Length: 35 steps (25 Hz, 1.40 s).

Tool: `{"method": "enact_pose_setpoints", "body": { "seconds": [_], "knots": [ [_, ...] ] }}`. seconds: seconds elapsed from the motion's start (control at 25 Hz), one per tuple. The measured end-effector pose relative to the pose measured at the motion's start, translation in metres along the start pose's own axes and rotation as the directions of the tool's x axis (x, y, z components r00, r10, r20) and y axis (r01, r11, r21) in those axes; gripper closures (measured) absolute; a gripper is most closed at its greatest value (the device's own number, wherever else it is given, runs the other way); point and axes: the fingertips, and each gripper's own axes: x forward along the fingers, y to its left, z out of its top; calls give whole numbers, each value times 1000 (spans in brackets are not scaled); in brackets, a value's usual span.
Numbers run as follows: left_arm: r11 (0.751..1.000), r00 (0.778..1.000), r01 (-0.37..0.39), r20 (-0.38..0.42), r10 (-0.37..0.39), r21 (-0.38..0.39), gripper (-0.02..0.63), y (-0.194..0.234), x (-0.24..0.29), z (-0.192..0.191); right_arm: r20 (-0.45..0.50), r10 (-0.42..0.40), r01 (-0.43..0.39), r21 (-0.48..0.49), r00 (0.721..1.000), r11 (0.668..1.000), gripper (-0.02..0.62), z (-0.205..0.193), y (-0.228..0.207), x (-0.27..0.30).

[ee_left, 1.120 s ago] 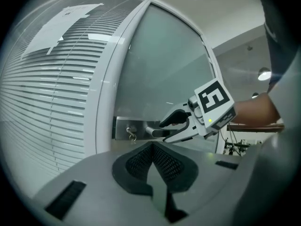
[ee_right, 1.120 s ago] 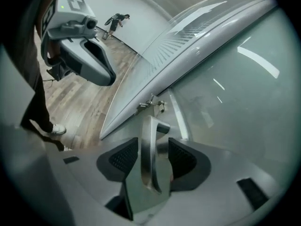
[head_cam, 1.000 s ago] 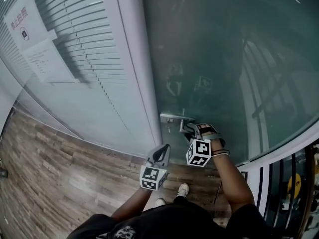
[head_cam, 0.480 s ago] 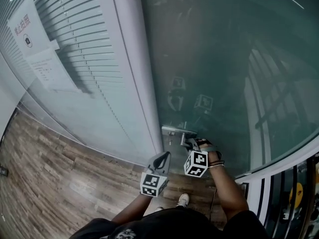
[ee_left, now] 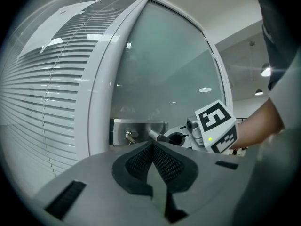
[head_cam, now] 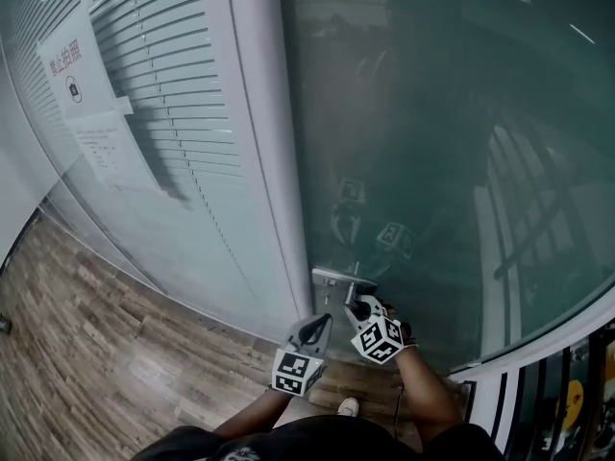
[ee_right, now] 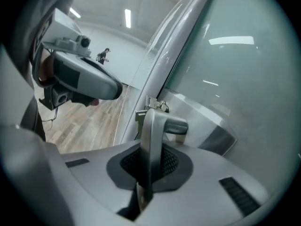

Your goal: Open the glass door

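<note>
The frosted glass door (head_cam: pixel 432 161) fills the head view's right half. Its metal lever handle (head_cam: pixel 336 282) sticks out of a steel lock plate at the door's left edge. My right gripper (head_cam: pixel 361 307) is shut on that lever; in the right gripper view the lever (ee_right: pixel 153 124) runs down between the dark pads (ee_right: pixel 167 161), and the gripper (ee_right: pixel 149 160) is rolled over. My left gripper (head_cam: pixel 315 328) hangs just left of it, below the plate, shut and empty. In the left gripper view, its closed jaws (ee_left: pixel 151 147) point at the lock plate (ee_left: pixel 136 127) and lever (ee_left: pixel 157 136).
A white door frame (head_cam: pixel 264 161) stands left of the door. Beyond it is a glass wall with blinds (head_cam: pixel 163 94) and paper notices (head_cam: pixel 82 65). A key (ee_left: pixel 129 136) hangs in the lock. Wood floor (head_cam: pixel 96 353) lies below. A distant person (ee_right: pixel 102 55) stands in the hall.
My right gripper has gone from beside the handle to shut on it, rolling over and sinking a little. The left gripper keeps its place next to it.
</note>
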Motion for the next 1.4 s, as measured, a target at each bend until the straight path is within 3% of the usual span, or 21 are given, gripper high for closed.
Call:
{"method": "enact_pose_setpoints", "body": {
  "seconds": [0.12,0.84,1.4],
  "knots": [
    [1000,1000,-3,-2,3,1,600,-5,4,0,42,0,-1,31,999,1000,575,0,-2,1],
    [992,993,-118,8,118,32,600,-10,51,6,-12,41,-40,88,999,995,575,-19,-56,36],
    [990,992,-122,36,120,68,600,-7,124,23,-62,20,-9,174,998,985,576,-49,-148,77]
  ]
}}
